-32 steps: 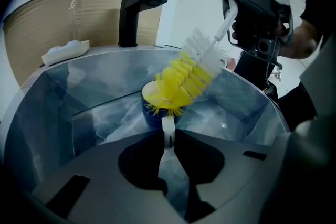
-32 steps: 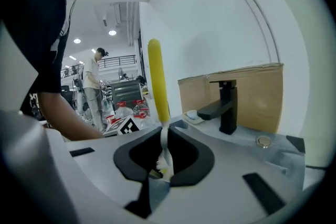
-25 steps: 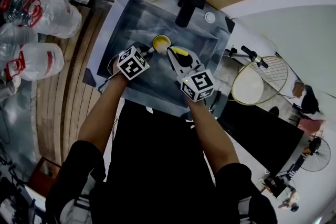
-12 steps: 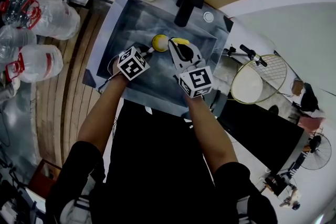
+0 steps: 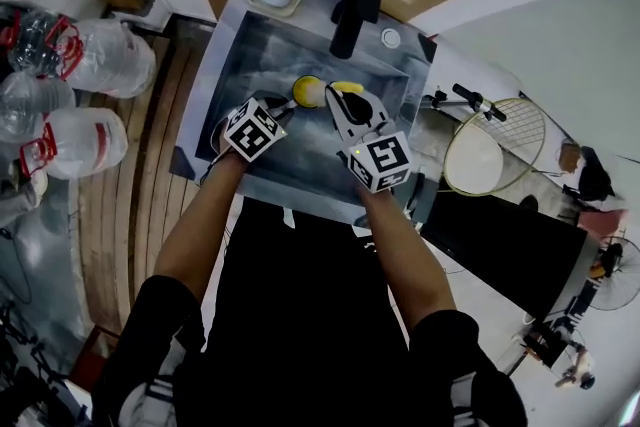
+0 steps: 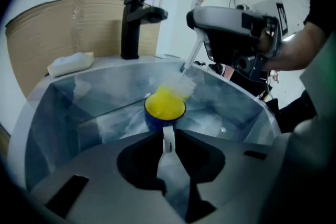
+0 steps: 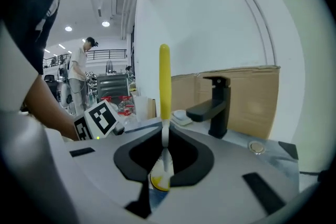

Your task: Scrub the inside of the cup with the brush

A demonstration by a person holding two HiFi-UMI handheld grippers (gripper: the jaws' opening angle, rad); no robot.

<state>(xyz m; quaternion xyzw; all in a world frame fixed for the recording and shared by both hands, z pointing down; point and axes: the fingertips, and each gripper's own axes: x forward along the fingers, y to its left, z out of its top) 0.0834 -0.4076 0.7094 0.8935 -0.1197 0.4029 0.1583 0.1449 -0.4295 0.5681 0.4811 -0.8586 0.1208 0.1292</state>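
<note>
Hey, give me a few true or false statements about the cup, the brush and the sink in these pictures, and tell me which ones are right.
1. The cup is yellow inside. True.
2. The right gripper holds a brush with a red handle. False: the handle is yellow.
3. The left gripper has the cup's white handle between its fingers. True; the fingers have just been opening a little, with the handle between them.
4. The faucet is white. False: it is black.
5. The cup is outside the sink, on the counter. False: it is within the basin.
</note>
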